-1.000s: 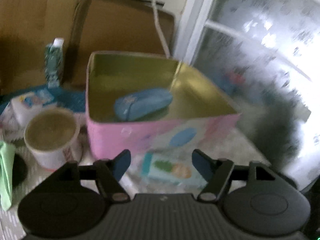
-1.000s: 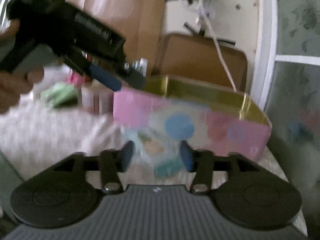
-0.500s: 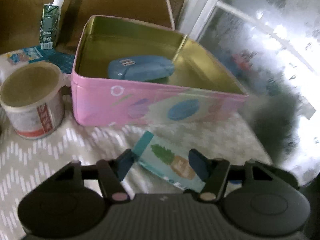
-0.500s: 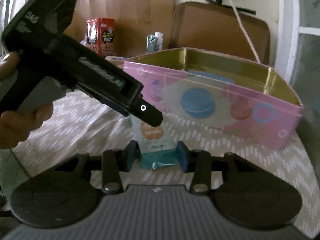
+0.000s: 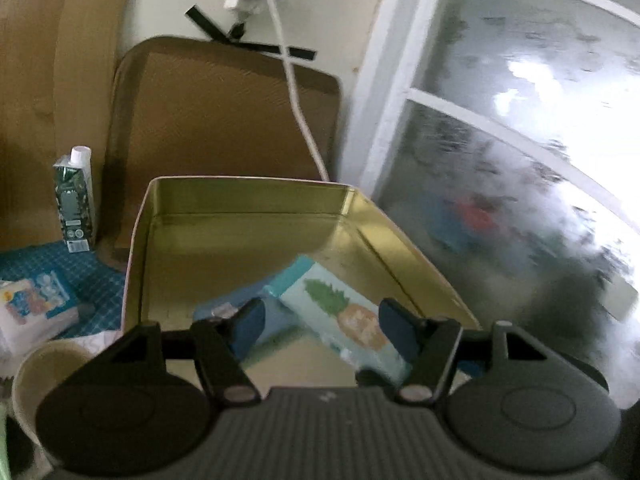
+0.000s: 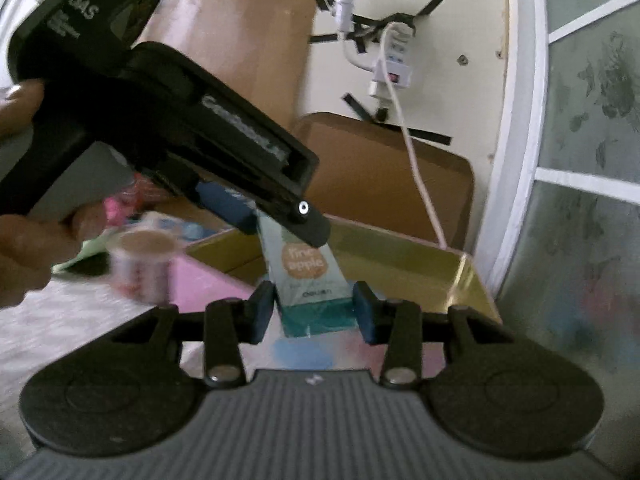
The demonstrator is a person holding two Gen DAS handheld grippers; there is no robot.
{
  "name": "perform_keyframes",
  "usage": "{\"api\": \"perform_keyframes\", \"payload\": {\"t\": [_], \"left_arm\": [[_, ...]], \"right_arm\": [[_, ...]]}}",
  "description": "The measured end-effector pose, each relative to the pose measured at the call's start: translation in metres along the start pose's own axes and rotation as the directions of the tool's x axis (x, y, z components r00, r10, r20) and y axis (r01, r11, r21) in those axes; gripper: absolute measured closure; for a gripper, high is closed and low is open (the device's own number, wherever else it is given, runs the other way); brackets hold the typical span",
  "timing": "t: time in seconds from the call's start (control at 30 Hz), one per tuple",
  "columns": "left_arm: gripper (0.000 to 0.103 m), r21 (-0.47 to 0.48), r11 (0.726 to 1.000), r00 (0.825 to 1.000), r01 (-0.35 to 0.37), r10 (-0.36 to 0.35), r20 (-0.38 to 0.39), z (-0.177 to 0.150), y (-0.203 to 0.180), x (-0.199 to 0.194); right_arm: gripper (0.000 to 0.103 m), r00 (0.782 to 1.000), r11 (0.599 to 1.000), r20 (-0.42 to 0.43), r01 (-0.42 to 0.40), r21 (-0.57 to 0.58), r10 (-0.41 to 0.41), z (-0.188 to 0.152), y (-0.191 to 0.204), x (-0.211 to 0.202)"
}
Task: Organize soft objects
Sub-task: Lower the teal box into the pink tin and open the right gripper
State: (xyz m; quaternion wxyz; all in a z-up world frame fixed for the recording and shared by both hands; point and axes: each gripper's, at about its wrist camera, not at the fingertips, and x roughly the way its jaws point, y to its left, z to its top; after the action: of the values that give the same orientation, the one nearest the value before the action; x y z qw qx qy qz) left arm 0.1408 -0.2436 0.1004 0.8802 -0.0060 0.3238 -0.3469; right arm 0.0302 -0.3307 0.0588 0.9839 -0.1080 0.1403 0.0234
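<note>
Step in hand: carrying a soft pack into the tin, two-handed, at the point of lowering.

- Pineapple-print tissue pack (image 5: 354,320) is held off the bench (image 6: 60,320), over the open pink tin (image 5: 240,196). In the left wrist view it slants from 11 o'clock to 5 o'clock across the tin's gold floor.
- Left gripper (image 5: 320,316): fingers narrow, with the pack between them. The right wrist view shows them pinching the pack's far, pale end at about 11 o'clock. The jaws have just closed in, then eased out a touch. The grip looks light.
- Right gripper (image 6: 314,312): fingers narrow and have just been closing. The pads sit against both sides of the pack's teal near end.
- A person's hand (image 6: 24,256) carries the left tool at 9 o'clock.
- A blue soft pouch (image 5: 280,322) already lies in the tin, under the pack's left edge.
- Paper cup (image 5: 48,364) stands outside the tin at 8 o'clock, with a small carton (image 5: 74,200) at 10 o'clock.

Judgement: the pack is past the tin's near wall, so transport is nearly done. The next move calls for sinking both hands together, keeping the pack level. It should be laid beside the pouch towards 3 o'clock. Then open both sets of fingers and lift them straight out, clear of the rim. If one side is released early, the pack is likely to sag or twist.
</note>
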Motion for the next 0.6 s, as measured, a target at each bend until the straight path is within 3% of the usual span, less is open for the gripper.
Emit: {"api": "perform_keyframes", "payload": {"t": [0.07, 0.17, 0.33, 0.4, 0.47, 0.53, 0.6], "left_arm": [[0.039, -0.011, 0.999, 1.000, -0.030, 0.030, -0.008, 0.000, -0.003, 0.008], [0.039, -0.026, 1.000, 1.000, 0.011, -0.011, 0.006, -0.016, 0.001, -0.002], [0.038, -0.019, 0.997, 0.994, 0.078, -0.077, 0.083, -0.051, 0.024, -0.057], [0.036, -0.032, 0.997, 0.991, 0.065, -0.061, 0.121, -0.072, 0.047, -0.089], [0.036, -0.060, 0.998, 0.988, -0.010, 0.019, 0.154, -0.093, 0.075, -0.118], [0.036, -0.126, 0.984, 0.978, -0.125, 0.144, 0.152, -0.113, 0.108, -0.141], [0.037, -0.207, 0.947, 0.958, -0.245, 0.270, 0.101, -0.131, 0.142, -0.157]], "right_arm": [[0.057, 0.998, 0.999, -0.046, 0.049, 0.000, -0.049, 0.000, -0.007, 0.022], [0.057, 0.986, 0.990, -0.092, 0.143, 0.009, -0.142, -0.009, -0.012, 0.027], [0.058, 0.994, 0.991, -0.029, 0.106, 0.079, -0.104, -0.016, -0.012, -0.008], [0.061, 0.999, 0.991, -0.001, 0.049, 0.124, -0.049, -0.016, -0.007, -0.019], [0.073, 0.998, 0.979, -0.001, -0.063, 0.192, 0.064, -0.014, 0.002, -0.028], [0.078, 0.974, 0.941, -0.015, -0.216, 0.261, 0.228, -0.006, 0.015, -0.020], [0.080, 0.936, 0.902, -0.041, -0.325, 0.284, 0.350, -0.001, 0.041, -0.014]]}}
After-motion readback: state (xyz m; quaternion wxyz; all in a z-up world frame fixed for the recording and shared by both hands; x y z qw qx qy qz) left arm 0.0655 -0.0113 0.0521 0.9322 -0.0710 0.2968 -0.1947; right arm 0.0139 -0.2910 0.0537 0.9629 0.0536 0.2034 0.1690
